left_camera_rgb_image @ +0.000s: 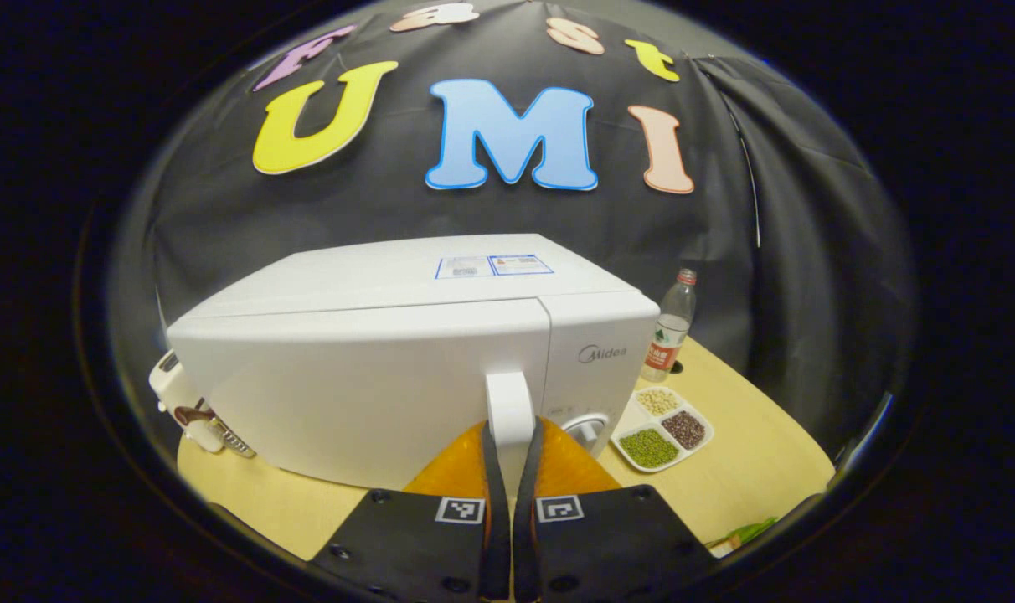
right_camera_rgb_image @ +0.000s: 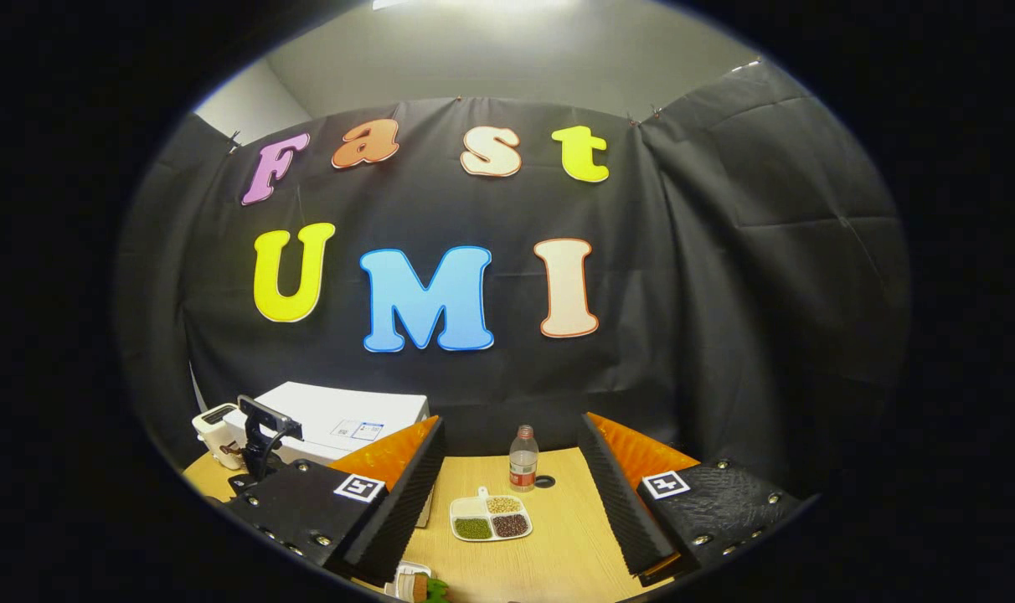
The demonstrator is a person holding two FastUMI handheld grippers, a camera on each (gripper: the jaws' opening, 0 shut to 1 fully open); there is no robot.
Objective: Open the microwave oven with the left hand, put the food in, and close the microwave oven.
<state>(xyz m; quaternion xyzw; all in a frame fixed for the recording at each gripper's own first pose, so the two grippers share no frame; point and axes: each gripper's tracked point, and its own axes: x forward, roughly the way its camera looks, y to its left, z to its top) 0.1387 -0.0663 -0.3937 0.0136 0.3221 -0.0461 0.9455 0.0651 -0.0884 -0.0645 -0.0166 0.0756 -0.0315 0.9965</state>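
The white microwave point(left_camera_rgb_image: 373, 377) stands on the wooden table with its door closed. My left gripper point(left_camera_rgb_image: 512, 429) is shut on the door's white vertical handle point(left_camera_rgb_image: 509, 400), one finger on each side of it. To the right of the microwave lies a white divided tray of food point(left_camera_rgb_image: 662, 427) with green, dark and pale beans. In the right gripper view, my right gripper point(right_camera_rgb_image: 512, 421) hangs open above the table, its fingers spread wide. The tray point(right_camera_rgb_image: 491, 517) lies below and between them. The microwave point(right_camera_rgb_image: 340, 419) is at the left there, with the left gripper's body point(right_camera_rgb_image: 260, 435) in front of it.
A plastic bottle point(left_camera_rgb_image: 671, 331) with a red label stands behind the tray, by the cloth wall. A white appliance point(left_camera_rgb_image: 185, 402) sits left of the microwave. Something small, green and white point(right_camera_rgb_image: 417, 586) lies at the table's near edge. Bare wooden table point(left_camera_rgb_image: 750, 452) lies right of the tray.
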